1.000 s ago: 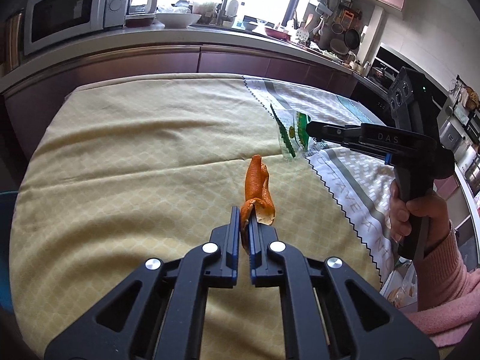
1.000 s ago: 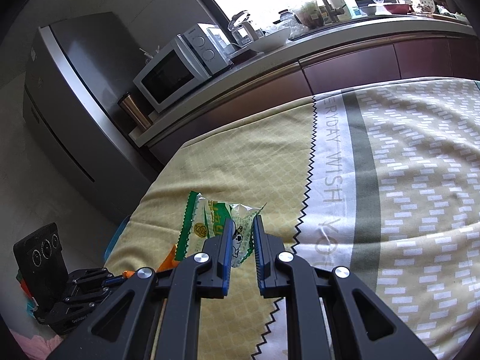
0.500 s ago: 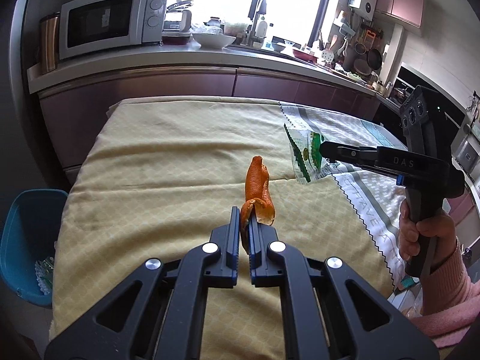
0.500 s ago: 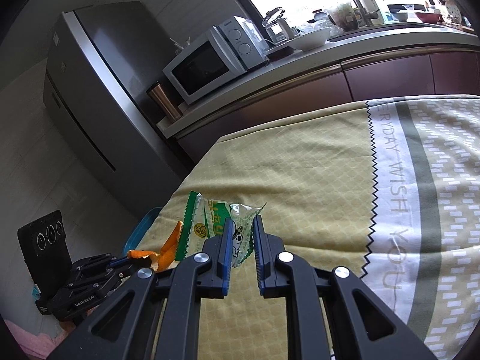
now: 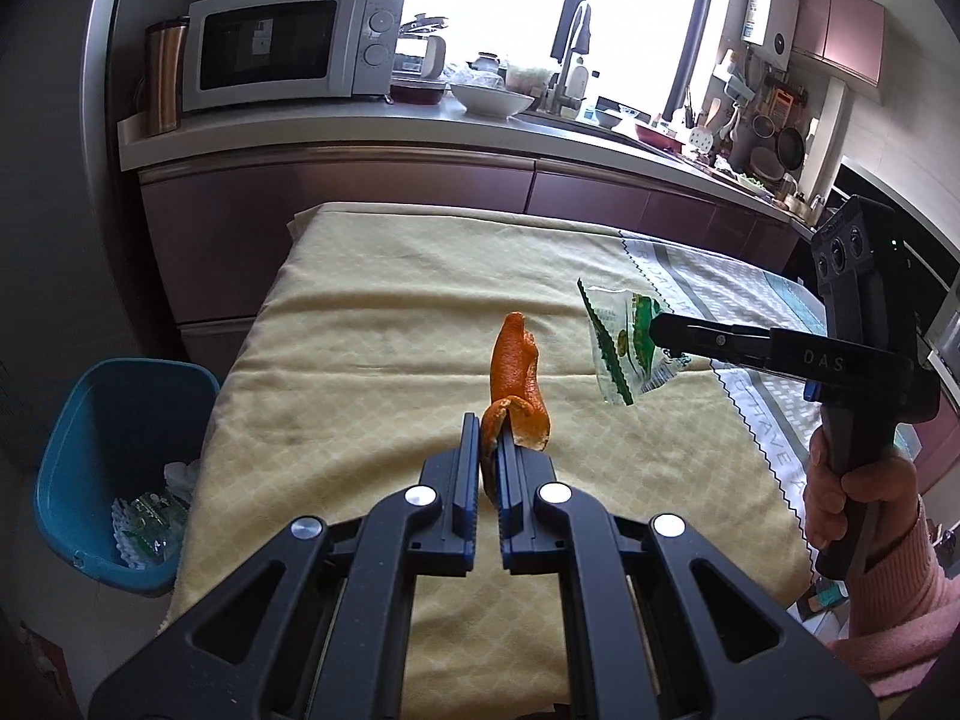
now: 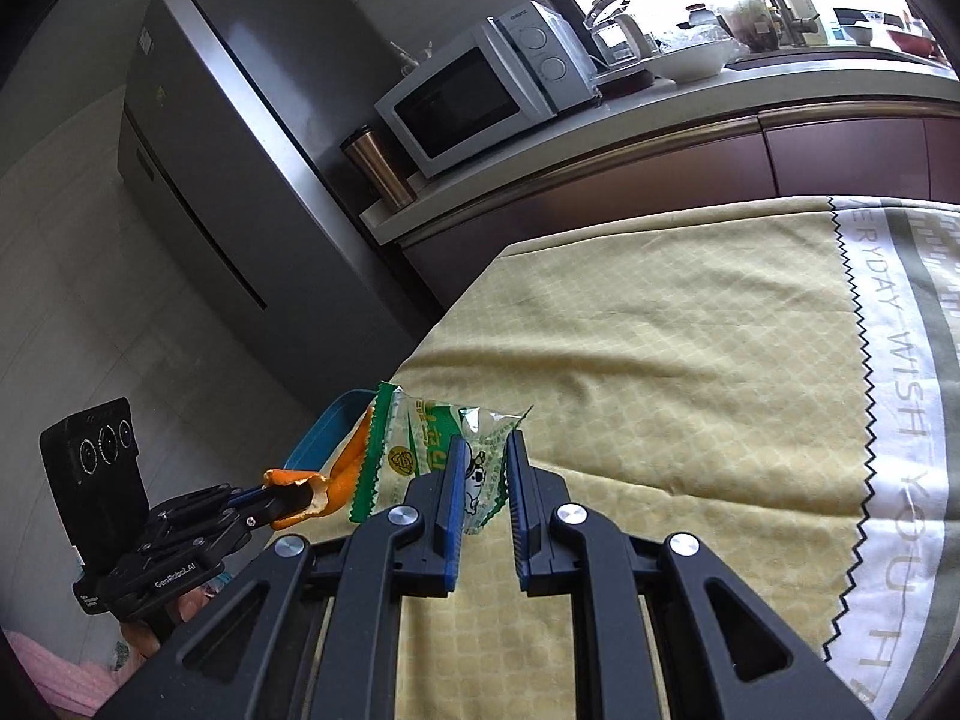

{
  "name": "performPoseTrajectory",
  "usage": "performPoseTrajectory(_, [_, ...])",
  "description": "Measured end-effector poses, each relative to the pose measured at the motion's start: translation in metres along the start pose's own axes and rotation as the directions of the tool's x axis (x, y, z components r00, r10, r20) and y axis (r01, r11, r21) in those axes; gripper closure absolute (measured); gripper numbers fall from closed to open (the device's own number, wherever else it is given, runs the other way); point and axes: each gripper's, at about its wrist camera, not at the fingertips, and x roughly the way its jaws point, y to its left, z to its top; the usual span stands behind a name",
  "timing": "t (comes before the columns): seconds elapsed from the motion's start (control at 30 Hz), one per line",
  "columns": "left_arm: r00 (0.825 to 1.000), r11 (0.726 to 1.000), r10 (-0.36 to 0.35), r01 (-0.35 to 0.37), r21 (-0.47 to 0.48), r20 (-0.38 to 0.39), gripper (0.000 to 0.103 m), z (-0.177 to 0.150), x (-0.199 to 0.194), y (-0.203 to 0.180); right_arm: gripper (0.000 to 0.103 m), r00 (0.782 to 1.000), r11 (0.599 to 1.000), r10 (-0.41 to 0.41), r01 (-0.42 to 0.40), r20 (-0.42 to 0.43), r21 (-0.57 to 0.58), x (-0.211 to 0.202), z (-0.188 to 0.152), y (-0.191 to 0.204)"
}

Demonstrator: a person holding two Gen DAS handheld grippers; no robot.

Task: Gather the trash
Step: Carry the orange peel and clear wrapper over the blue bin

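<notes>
My left gripper [image 5: 491, 429] is shut on an orange peel [image 5: 515, 381] and holds it above the yellow tablecloth [image 5: 372, 312]. My right gripper [image 6: 485, 441] is shut on a green and clear snack wrapper [image 6: 432, 450], also held in the air; it shows in the left wrist view [image 5: 654, 324] with the wrapper [image 5: 618, 348] hanging from its tip. A blue trash bin [image 5: 120, 450] stands on the floor left of the table, with wrappers inside. In the right wrist view the left gripper [image 6: 264, 495] and peel [image 6: 327, 483] are at lower left, the bin's rim [image 6: 327, 429] behind them.
A kitchen counter [image 5: 420, 126] with a microwave [image 5: 282, 48], bowl and sink runs behind the table. A grey fridge [image 6: 240, 180] stands left of it. The table's right side carries a white and grey patterned cloth [image 6: 912, 420].
Both grippers have moved back and to the left with their loads, nearer the table's left edge. The blue bin has come into view.
</notes>
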Motion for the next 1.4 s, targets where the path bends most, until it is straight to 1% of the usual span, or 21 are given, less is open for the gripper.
performPoseTrajectory(0.23, [0.999,0.999,0.031,-0.031,-0.021,0.014,0.097,-0.001,-0.012,0.012,0.091,0.999,0.999,0.028,-0.028,-0.017,-0.023,0.013,0.0,0.015])
performPoseTrajectory(0.67, [0.996,0.996,0.079,-0.077,-0.055,0.031,0.097,-0.003,-0.026,0.033,0.091,0.997,0.997,0.064,-0.066,-0.044,-0.048,0.033,0.003,0.032])
performPoseTrajectory(1.1, [0.993,0.991,0.107,-0.103,-0.084,0.042,0.097,-0.006,-0.037,0.047,0.091,0.992,0.99,0.1,-0.106,-0.071,-0.09,0.046,0.004,0.047])
performPoseTrajectory(1.4, [0.991,0.988,0.123,-0.117,-0.102,0.049,0.097,-0.009,-0.043,0.057,0.091,0.99,0.988,0.11,-0.119,-0.087,-0.102,0.055,0.005,0.054])
